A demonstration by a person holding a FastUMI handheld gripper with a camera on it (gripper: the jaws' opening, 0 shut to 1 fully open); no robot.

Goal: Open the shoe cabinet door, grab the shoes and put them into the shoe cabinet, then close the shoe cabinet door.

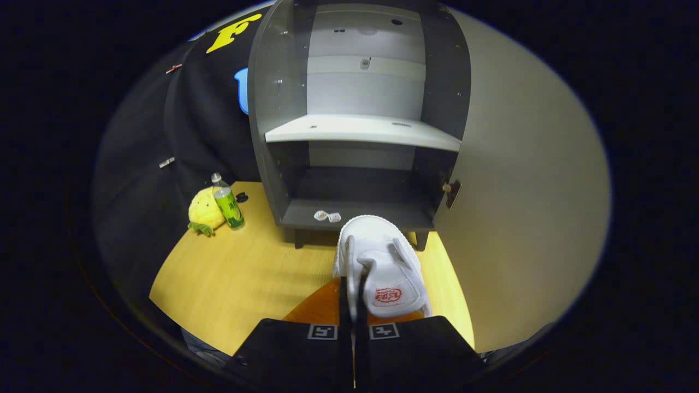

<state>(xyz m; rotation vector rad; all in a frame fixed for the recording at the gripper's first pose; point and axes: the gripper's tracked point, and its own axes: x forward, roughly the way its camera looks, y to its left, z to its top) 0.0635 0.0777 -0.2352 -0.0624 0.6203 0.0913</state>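
Shoe (pixel 382 273) held in the tool (pixel 353 305), fingers pinched together on the collar edge near the heel, toe aimed at the cabinet (pixel 360 125) just beyond. White, smooth, leather-like upper with padded tongue and a red badge on it. Cabinet door (pixel 524 191) already swung open, pale and matte; dark carcass, light shelf (pixel 363 131), bottom compartment bare but for two small white bits (pixel 326 216). Still to do, by judgement: slide shoe onto the bottom board, release, shut door. Glossy wooden table (pixel 246 278) underneath. Off beside the cabinet, fuzzy yellow plush (pixel 205 210) touching a green bottle (pixel 228 203).
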